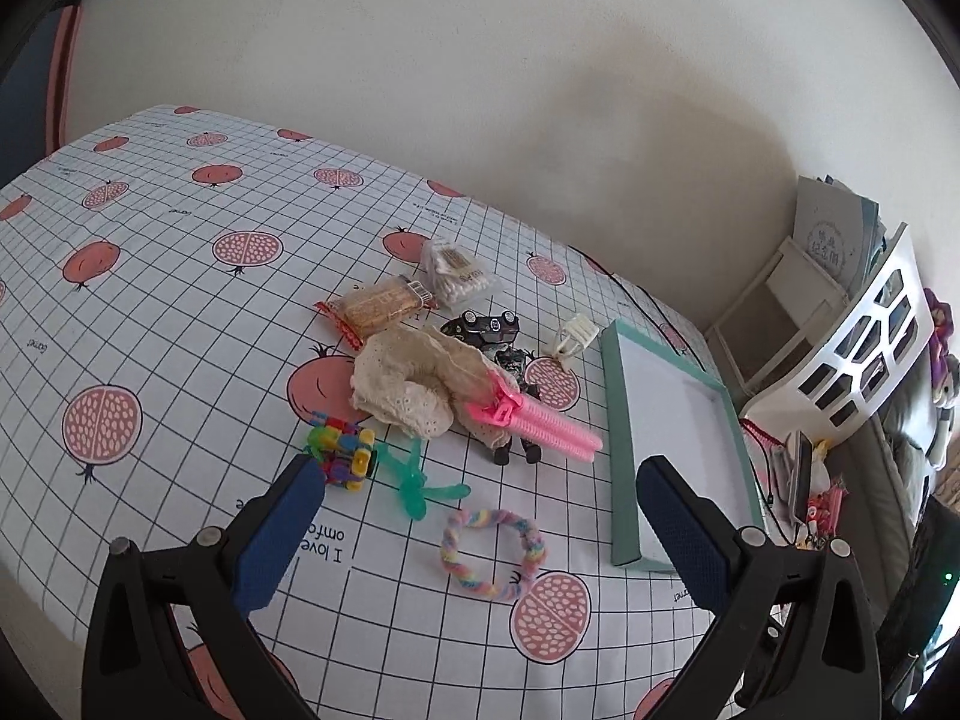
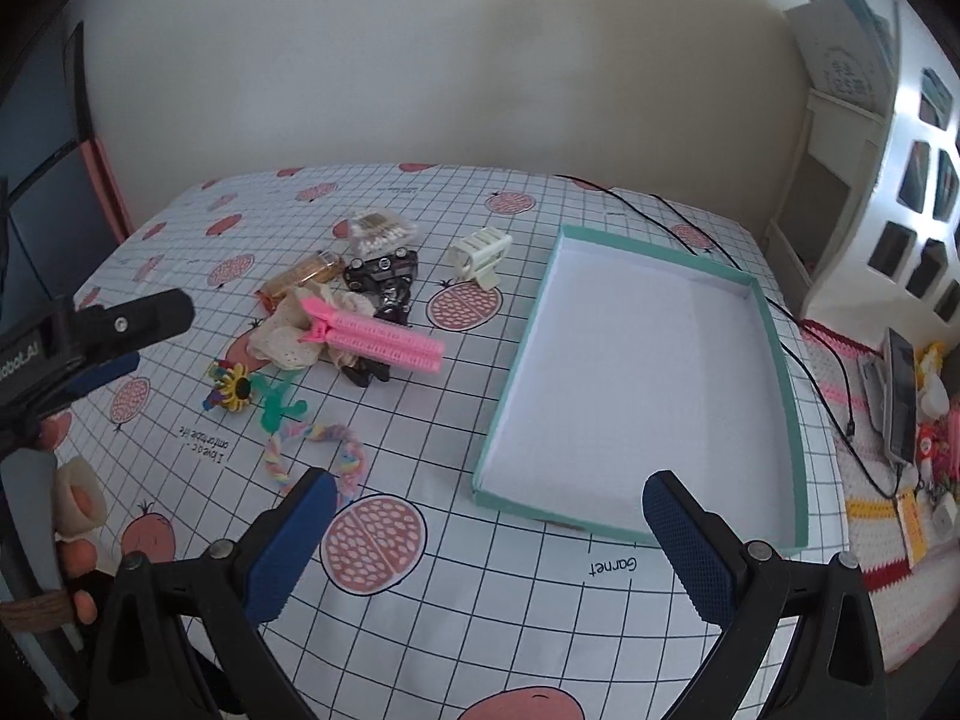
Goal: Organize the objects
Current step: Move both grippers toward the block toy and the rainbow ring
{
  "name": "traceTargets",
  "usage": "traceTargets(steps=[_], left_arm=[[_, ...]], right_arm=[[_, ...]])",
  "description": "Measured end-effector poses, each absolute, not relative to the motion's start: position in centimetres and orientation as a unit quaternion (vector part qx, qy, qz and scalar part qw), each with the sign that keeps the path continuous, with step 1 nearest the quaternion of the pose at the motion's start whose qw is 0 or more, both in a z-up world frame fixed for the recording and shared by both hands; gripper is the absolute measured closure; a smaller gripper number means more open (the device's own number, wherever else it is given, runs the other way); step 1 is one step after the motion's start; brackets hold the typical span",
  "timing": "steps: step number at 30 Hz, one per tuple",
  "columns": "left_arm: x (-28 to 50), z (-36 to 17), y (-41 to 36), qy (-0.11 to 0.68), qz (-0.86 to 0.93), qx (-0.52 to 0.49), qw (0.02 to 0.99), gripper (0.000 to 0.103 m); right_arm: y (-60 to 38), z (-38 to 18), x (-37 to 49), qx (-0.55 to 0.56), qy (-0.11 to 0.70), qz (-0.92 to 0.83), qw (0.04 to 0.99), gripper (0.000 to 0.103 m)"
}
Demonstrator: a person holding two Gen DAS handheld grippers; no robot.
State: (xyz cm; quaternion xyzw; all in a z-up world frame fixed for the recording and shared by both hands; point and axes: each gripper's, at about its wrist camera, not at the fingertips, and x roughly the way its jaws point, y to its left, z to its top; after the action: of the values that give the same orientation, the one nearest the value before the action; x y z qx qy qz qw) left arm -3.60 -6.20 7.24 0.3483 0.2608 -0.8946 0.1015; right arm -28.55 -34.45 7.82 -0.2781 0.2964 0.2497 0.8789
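Both grippers, left gripper [image 1: 480,516] and right gripper [image 2: 489,531], hang wide apart and empty above the worktop [image 2: 480,600], toys and hair clips [image 2: 375,339] heaped left of the empty tray [image 2: 798,420], probably awaiting sorting.

Teal tray [image 2: 774,354] empty, white inside — toys, pink clip [image 2: 384,339], pastel braided ring [image 1: 492,546] piled just left.

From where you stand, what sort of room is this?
Probably a bedroom or other room of a home. The cloth printed with fruit seems to cover a bed or table set against a plain wall. Small household things lie on it: a pink clip, a scrunchie, a toy car.
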Motion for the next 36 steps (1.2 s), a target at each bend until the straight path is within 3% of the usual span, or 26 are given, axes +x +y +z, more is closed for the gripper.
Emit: traceTargets(steps=[8, 19, 36], left_arm=[[-8.1, 7.5, -8.0, 0.229, -0.860, 0.439, 0.124, 0.000], [-12.0, 3.5, -10.5, 0.230, -0.788, 0.545, 0.171, 0.000], [-11.7, -0.5, -11.9, 0.246, -0.742, 0.570, 0.255, 0.000]], right_arm=[[-29.7, 7.9, -27.5, -0.317, 0.364, 0.268, 0.833, 0.000], [-25.9, 2.3, -24.1, -0.323, 0.484, 0.258, 0.772, 0.000], [-23.4, -3.8, -24.1, -0.325, 0.521, 0.256, 0.747, 0.000]])
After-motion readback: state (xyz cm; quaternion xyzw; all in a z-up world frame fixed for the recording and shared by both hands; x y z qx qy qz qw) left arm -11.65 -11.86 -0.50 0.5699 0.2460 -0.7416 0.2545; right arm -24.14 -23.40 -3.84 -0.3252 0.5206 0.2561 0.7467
